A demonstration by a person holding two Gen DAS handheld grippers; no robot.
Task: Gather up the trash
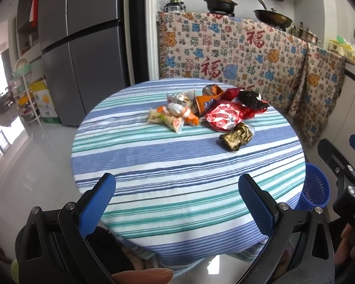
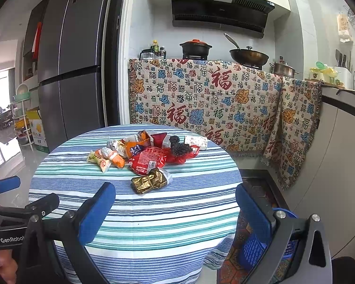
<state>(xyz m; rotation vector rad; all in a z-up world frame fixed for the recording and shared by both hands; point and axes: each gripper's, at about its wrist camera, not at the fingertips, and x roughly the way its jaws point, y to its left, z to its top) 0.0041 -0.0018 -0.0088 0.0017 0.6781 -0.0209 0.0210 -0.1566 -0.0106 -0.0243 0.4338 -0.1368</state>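
Note:
A heap of crumpled snack wrappers (image 1: 208,108) lies on the far half of a round table with a blue and green striped cloth (image 1: 177,165); the heap also shows in the right wrist view (image 2: 149,153). A gold foil wrapper (image 1: 236,136) (image 2: 151,181) lies nearest, apart from a red wrapper (image 2: 148,159) behind it. A blue slatted bin (image 1: 316,187) (image 2: 253,248) stands on the floor at the table's right. My left gripper (image 1: 177,201) is open and empty over the near table edge. My right gripper (image 2: 175,209) is open and empty, short of the gold wrapper.
A grey fridge (image 1: 82,47) stands behind the table on the left. A counter draped with a patterned cloth (image 2: 213,99) carries pots and a wok at the back. White cabinets (image 2: 338,165) run along the right. A rack with boxes (image 1: 35,94) stands far left.

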